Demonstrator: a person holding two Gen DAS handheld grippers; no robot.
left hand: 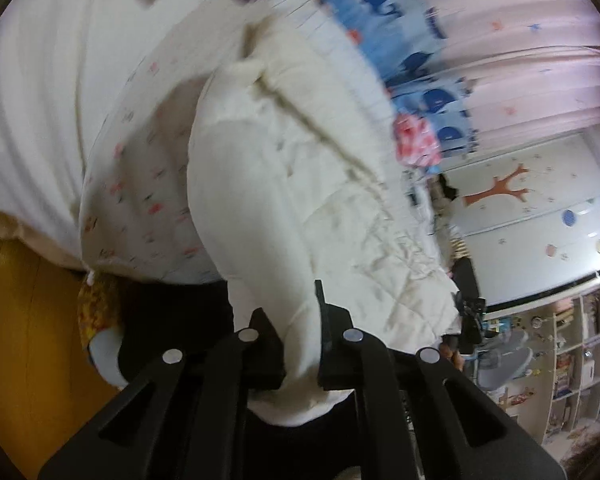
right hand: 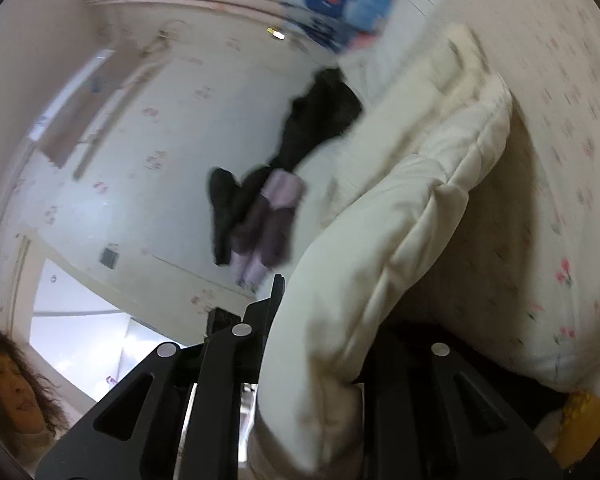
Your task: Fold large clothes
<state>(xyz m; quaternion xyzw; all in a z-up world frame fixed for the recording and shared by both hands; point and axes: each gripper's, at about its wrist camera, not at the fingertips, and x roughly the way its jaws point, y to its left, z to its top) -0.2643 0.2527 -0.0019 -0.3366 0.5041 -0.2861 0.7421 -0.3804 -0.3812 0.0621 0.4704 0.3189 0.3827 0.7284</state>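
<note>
Both tongs, left (left hand: 300, 320) and right (right hand: 320, 320), clamped on puffy quilted cream coat (left hand: 300, 184).

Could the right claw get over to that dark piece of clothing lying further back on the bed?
Probably not as things stand. The right claw is shut on the cream padded garment, which fills it and trails toward the dark clothing. It would likely have to let go first; nothing else seems to block the way.
</note>
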